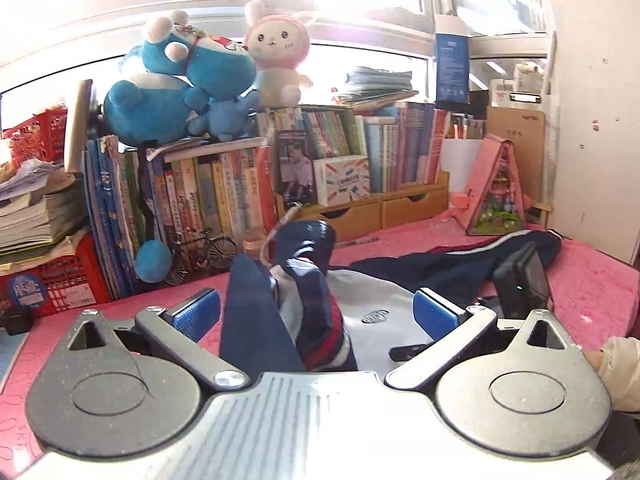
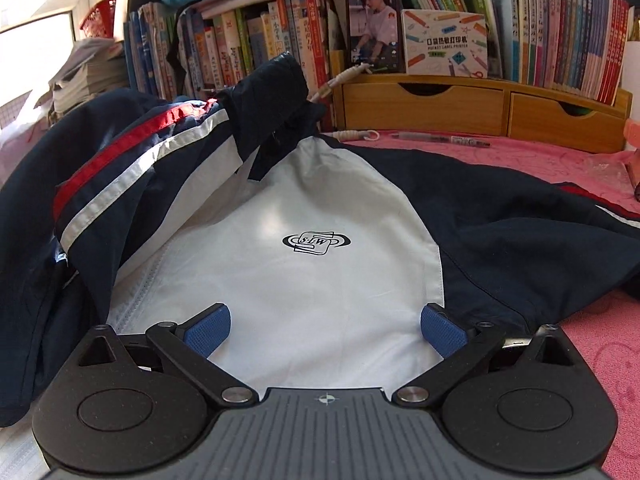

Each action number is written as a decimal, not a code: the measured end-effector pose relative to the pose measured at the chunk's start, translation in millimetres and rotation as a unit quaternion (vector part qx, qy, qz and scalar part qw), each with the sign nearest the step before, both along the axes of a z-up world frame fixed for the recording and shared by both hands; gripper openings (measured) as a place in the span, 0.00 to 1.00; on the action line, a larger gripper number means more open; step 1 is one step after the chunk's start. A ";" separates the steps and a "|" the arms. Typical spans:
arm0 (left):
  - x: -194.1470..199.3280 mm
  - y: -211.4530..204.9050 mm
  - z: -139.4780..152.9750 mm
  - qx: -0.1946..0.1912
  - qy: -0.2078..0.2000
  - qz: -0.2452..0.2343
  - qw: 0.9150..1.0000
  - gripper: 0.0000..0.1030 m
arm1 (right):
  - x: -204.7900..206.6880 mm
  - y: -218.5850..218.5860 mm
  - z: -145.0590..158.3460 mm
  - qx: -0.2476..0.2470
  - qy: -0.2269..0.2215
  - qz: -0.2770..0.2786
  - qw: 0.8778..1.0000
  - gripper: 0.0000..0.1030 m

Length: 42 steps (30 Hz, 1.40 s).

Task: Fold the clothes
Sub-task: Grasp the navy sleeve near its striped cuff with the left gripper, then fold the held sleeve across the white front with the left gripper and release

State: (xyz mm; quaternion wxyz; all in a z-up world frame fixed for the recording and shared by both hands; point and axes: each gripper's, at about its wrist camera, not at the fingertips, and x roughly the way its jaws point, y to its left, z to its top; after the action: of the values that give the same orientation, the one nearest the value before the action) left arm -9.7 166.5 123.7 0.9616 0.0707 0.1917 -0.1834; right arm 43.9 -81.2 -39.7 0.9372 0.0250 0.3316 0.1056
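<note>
Pink table (image 2: 560, 152); jacket (image 2: 320, 208) between spread, untouching fingers (image 2: 208, 328).

Quick count: 1 jacket (image 2: 320, 216) on the pink cover, navy/white w/ 1 red stripe + 1 white stripe down the sleeve, 1 logo (image 2: 316, 242) on the white panel. 2 grippers: left gripper (image 1: 316, 312), right gripper (image 2: 325, 326), 2 blue pads each. Plushies: 2 blue ones (image 1: 176, 88) piled up, maybe more, + 1 pink bunny (image 1: 278, 60). 2 wooden drawers (image 2: 480, 108), 1 phone (image 2: 374, 24), 1 printer box (image 2: 444, 42), 1 pen (image 2: 440, 138). 2 red baskets (image 1: 36, 132). Books: too many to count.
</note>
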 end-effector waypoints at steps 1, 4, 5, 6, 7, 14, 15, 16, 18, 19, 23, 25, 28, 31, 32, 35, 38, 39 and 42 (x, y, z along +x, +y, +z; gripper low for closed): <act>22.1 -1.3 -2.6 0.006 0.014 0.036 0.999 1.00 | 0.0 0.1 -0.1 0.000 0.000 0.000 1.000 1.00; 77.6 -6.0 -23.6 -0.010 0.093 0.071 0.993 1.00 | 0.0 -0.4 0.0 0.001 0.000 0.000 1.000 1.00; 92.5 -8.2 -32.9 -0.021 0.117 0.068 0.991 1.00 | -0.1 -0.4 0.1 0.001 0.000 0.000 1.000 1.00; 107.5 -10.3 -42.1 -0.032 0.142 0.066 0.987 1.00 | -0.1 -0.5 0.2 0.002 0.000 0.000 1.000 1.00; 117.9 -15.8 -52.2 -0.027 0.156 0.075 0.984 1.00 | -0.2 -0.6 0.2 0.002 0.000 0.001 1.000 1.00; 135.2 -2.3 -57.1 -0.013 0.167 0.165 0.972 0.04 | -0.3 -1.6 0.1 0.008 0.001 0.001 1.000 1.00; 134.0 7.3 -46.4 -0.016 0.154 0.175 0.972 0.04 | -0.2 -1.9 0.2 0.009 0.001 0.001 1.000 1.00; 132.8 17.0 -35.7 -0.020 0.140 0.185 0.973 0.04 | -0.1 -2.1 0.2 0.010 0.001 0.001 1.000 1.00; 130.2 38.2 -12.3 -0.026 0.110 0.209 0.971 0.04 | -0.1 -1.6 0.2 0.010 0.001 0.001 1.000 1.00; 128.2 50.5 2.9 -0.028 0.090 0.227 0.969 0.04 | 0.1 -1.3 0.2 0.009 0.001 0.001 1.000 1.00; 119.4 103.8 67.2 -0.052 -0.004 0.307 0.950 0.04 | 0.5 1.4 -0.3 0.001 0.002 0.001 1.000 1.00; 111.3 121.0 85.6 -0.075 -0.033 0.321 0.944 0.04 | 0.7 2.1 -0.5 -0.002 0.002 0.001 1.000 1.00; 92.3 129.6 98.6 -0.098 -0.066 0.289 0.950 0.04 | 0.6 2.9 -0.5 -0.005 0.003 0.001 1.000 1.00; 77.9 103.7 85.0 -0.086 -0.061 0.208 0.973 0.04 | 0.7 3.9 -0.5 -0.008 0.003 0.001 1.000 1.00; 74.5 93.5 77.0 -0.088 -0.048 0.173 0.980 0.05 | 0.7 3.8 -0.5 -0.008 0.004 0.001 1.000 1.00; 62.4 52.3 41.5 -0.077 -0.003 0.066 0.995 0.07 | 0.4 1.5 0.0 -0.001 0.003 -0.001 1.000 1.00; 40.0 12.1 4.0 -0.050 0.044 -0.021 0.998 0.13 | -2.3 -8.2 2.1 0.035 -0.005 -0.004 0.999 1.00; 36.3 2.6 -6.4 -0.047 0.063 -0.042 0.996 0.13 | -4.8 -14.9 3.7 0.059 -0.012 -0.005 0.998 1.00; 29.1 -17.8 -32.3 -0.039 0.101 -0.087 0.990 0.13 | -24.7 -44.1 14.9 0.190 -0.059 0.033 0.979 1.00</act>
State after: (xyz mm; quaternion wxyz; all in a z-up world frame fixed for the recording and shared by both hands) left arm 19.3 148.6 91.4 0.9198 0.0304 0.2737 -0.2796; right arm 19.2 -125.3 -24.8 0.9293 0.1852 0.2503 0.1988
